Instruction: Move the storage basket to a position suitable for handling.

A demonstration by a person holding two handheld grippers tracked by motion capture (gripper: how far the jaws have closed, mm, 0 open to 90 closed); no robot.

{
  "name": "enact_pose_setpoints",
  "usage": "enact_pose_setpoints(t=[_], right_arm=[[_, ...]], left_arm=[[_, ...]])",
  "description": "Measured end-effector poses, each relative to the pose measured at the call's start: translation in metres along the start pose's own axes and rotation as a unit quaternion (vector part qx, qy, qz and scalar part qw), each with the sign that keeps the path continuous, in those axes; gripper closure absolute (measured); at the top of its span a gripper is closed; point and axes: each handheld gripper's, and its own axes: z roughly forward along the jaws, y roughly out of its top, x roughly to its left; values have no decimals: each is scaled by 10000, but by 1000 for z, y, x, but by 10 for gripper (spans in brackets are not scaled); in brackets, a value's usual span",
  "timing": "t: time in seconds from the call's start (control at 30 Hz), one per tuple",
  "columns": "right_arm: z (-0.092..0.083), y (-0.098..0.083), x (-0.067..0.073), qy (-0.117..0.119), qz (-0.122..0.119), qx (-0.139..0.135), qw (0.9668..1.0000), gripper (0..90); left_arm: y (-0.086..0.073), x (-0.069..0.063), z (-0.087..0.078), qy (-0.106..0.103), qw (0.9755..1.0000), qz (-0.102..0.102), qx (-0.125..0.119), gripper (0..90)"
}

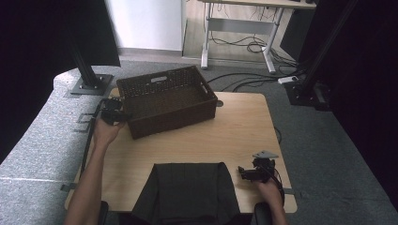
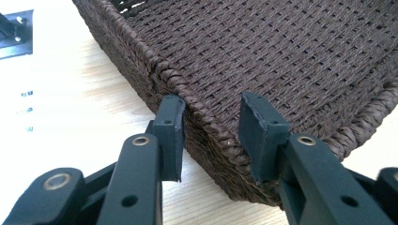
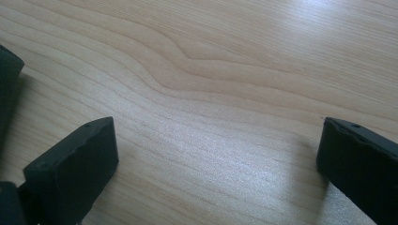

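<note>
left tool [image 2: 211, 136]: I have it straddling the near left wall of the basket [image 1: 166, 101], one pad outside, one inside; pads not clearly pressing, so not gripping yet.
basket: far left of surface [image 1: 244, 131], empty; I judge I'm about to drag it.
right tool [image 1: 248, 172]: spread wide, holding nothing, parked near right.
cloth [image 1: 187, 190]: dark, folded, near edge.
hidden: cloth's near end cut off; pad contact hard to tell.

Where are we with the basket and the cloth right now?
Done: nothing settled yet; the basket holds nothing. In hand: the left gripper straddles the basket's rim, one jaw outside, one inside, seemingly not yet pressing. Left: the dark cloth lies folded at the near edge, untouched; the right gripper rests open beside it.
</note>
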Motion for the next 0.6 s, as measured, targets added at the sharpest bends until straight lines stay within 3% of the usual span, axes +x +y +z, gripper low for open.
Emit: enact_pose_setpoints(t=[0.6], right_arm=[[0,0,0,1,2,1,10000,0]], left_arm=[[-2,-7,0,-221,9996,171,-36,662]])
